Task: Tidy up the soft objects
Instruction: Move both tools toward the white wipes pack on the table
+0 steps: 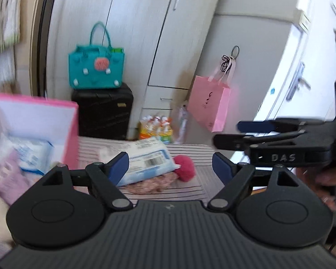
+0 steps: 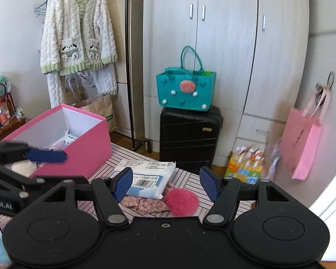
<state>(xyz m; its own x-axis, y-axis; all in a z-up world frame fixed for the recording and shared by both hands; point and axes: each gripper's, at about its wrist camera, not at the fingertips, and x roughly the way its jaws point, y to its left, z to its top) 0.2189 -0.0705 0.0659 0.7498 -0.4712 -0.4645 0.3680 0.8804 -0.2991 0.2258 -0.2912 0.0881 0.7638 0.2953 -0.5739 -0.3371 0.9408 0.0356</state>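
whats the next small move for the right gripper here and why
Probably ease the open right gripper down onto the pink pompom. It lies loose on the striped surface outside the pink box, closest to that gripper, which holds nothing.

White plastic wipes pack (image 2: 145,177) lies on floral pink cloth (image 2: 143,202), fluffy red pompom (image 2: 181,201) to its right, open pink cardboard box (image 2: 78,152) to its left.
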